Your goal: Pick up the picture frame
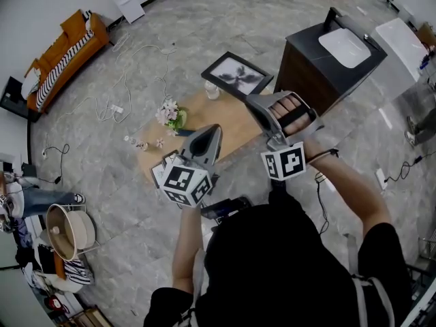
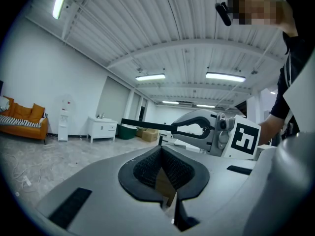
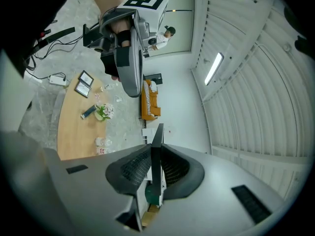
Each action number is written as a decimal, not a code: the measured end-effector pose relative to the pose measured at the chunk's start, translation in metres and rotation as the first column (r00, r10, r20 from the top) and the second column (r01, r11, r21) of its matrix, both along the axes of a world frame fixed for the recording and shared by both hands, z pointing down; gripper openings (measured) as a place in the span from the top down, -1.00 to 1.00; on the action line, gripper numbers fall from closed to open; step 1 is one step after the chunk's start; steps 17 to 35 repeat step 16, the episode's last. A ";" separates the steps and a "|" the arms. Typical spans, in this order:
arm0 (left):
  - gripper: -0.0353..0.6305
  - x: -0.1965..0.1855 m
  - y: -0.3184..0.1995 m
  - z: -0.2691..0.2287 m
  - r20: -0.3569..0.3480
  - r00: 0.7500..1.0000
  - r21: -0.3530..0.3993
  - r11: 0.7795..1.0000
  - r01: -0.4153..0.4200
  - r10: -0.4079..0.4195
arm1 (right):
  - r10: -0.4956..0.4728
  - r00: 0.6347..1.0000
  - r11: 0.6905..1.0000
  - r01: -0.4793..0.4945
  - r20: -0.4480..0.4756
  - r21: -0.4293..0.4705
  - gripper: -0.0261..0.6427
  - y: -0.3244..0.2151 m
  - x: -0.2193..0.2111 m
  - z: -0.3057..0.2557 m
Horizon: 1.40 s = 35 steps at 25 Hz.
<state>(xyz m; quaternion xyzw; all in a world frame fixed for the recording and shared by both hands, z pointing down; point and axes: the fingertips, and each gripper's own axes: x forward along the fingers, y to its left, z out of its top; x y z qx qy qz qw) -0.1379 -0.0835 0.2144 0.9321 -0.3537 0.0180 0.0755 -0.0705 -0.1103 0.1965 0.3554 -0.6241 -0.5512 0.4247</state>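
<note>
The picture frame [image 1: 237, 75], black with a grey floral print, hangs above the wooden table [image 1: 231, 128]. My right gripper [image 1: 253, 101] is shut on its near corner. In the right gripper view the frame [image 3: 158, 134] stands edge-on between the pads of the right gripper [image 3: 156, 149]. My left gripper [image 1: 212, 129] hovers over the table's near side, shut with nothing in it. From the left gripper view, the left gripper [image 2: 161, 150] has its pads together, and beyond it the right gripper [image 2: 173, 128] carries the frame [image 2: 145, 124] as a thin dark bar.
On the table lie a bunch of flowers [image 1: 170, 114], a small glass [image 1: 212, 91] and two small frames [image 3: 84, 80]. A dark cabinet [image 1: 327, 60] with a white top stands to the right. An orange sofa [image 1: 65, 50] and floor cables [image 1: 116, 104] are at the left.
</note>
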 end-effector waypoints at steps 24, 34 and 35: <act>0.85 0.001 0.001 -0.001 -0.003 1.000 0.000 1.000 -0.005 0.005 | 0.043 0.999 0.999 -0.043 -0.004 0.029 0.72 -0.003 0.001 0.000; 0.85 0.001 0.001 -0.001 -0.003 1.000 0.000 1.000 -0.005 0.005 | 0.043 0.999 0.999 -0.043 -0.004 0.029 0.72 -0.003 0.001 0.000; 0.85 0.001 0.001 -0.001 -0.003 1.000 0.000 1.000 -0.005 0.005 | 0.043 0.999 0.999 -0.043 -0.004 0.029 0.72 -0.003 0.001 0.000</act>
